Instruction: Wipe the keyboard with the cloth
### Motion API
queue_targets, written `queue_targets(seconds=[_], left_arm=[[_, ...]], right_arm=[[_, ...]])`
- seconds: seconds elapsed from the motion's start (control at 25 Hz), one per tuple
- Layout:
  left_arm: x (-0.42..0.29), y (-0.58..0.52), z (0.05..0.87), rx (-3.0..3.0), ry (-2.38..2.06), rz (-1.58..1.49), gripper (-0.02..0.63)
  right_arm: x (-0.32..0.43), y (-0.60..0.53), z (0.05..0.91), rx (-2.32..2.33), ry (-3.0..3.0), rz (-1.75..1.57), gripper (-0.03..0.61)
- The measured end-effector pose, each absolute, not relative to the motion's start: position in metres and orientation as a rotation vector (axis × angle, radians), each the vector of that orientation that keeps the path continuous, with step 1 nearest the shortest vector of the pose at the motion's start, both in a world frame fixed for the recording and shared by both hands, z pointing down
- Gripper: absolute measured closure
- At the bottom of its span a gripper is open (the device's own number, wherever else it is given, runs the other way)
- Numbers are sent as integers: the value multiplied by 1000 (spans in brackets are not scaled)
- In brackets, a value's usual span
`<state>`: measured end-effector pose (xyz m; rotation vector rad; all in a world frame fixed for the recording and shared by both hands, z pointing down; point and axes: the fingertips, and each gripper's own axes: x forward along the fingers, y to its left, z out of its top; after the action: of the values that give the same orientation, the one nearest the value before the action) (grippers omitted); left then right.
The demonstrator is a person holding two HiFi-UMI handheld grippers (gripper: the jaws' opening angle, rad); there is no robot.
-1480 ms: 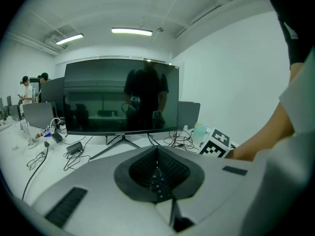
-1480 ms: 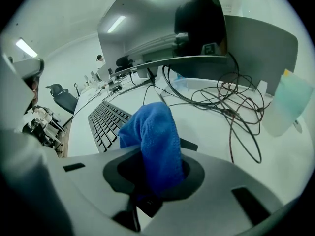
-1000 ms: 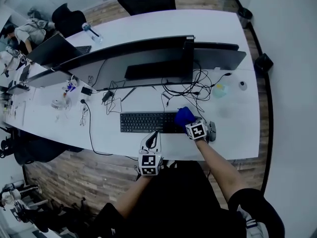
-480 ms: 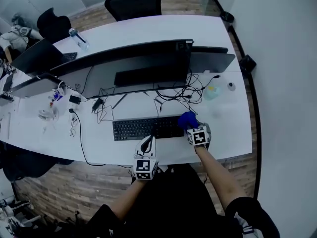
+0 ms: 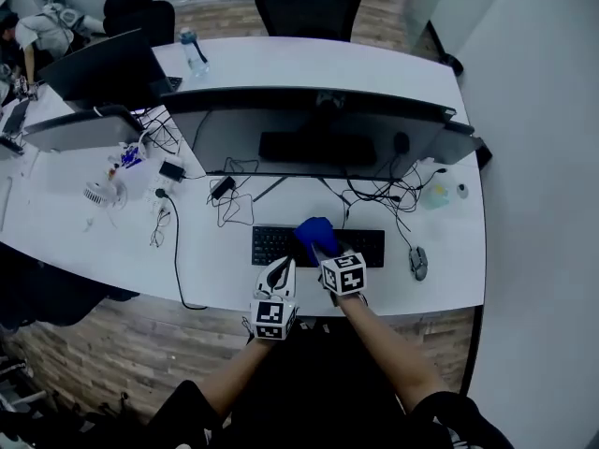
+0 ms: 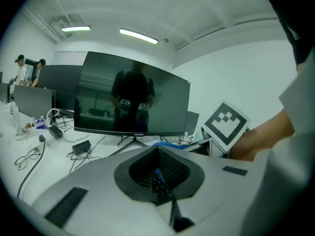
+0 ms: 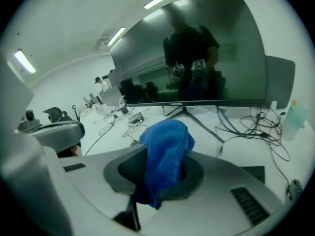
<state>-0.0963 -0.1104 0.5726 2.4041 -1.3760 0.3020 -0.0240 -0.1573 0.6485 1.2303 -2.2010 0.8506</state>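
A black keyboard (image 5: 273, 245) lies on the white desk (image 5: 215, 269), in front of the wide monitor (image 5: 318, 129). My right gripper (image 5: 324, 253) is shut on a blue cloth (image 5: 315, 233), and the cloth rests over the middle of the keyboard. In the right gripper view the cloth (image 7: 165, 151) bulges up out of the shut jaws of the right gripper (image 7: 158, 183). My left gripper (image 5: 283, 269) is shut and holds nothing. It hovers at the desk's front edge, just left of the right one. In its own view the left gripper (image 6: 158, 182) points at the monitor (image 6: 130, 97).
A mouse (image 5: 417, 263) sits right of the keyboard. Tangled cables (image 5: 374, 195) run under the monitor, and more cables with a small fan (image 5: 98, 195) lie at the left. A water bottle (image 5: 191, 54), a second screen (image 5: 103, 64) and office chairs (image 5: 309, 3) stand beyond.
My right gripper has carried the blue cloth leftward along the keyboard, from its right end to its middle. The left gripper stays shut by the front edge.
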Motion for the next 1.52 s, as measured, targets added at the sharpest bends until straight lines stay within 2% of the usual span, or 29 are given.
queue_targets(seconds=[0.28, 0.56, 0.84, 1.52], left_arm=[[-192, -111, 586, 2351, -1465, 337, 611], [-247, -117, 600, 2329, -1467, 371, 611], [-256, -121, 611, 2335, -1421, 391, 611], [-256, -144, 628, 2293, -1414, 403, 611]], right_arm=[[-154, -160, 664, 1059, -2230, 878, 495], [-211, -150, 705, 975, -2183, 947, 495], [-213, -132, 766, 905, -2094, 924, 495], [-200, -137, 767, 861, -2039, 836, 495]])
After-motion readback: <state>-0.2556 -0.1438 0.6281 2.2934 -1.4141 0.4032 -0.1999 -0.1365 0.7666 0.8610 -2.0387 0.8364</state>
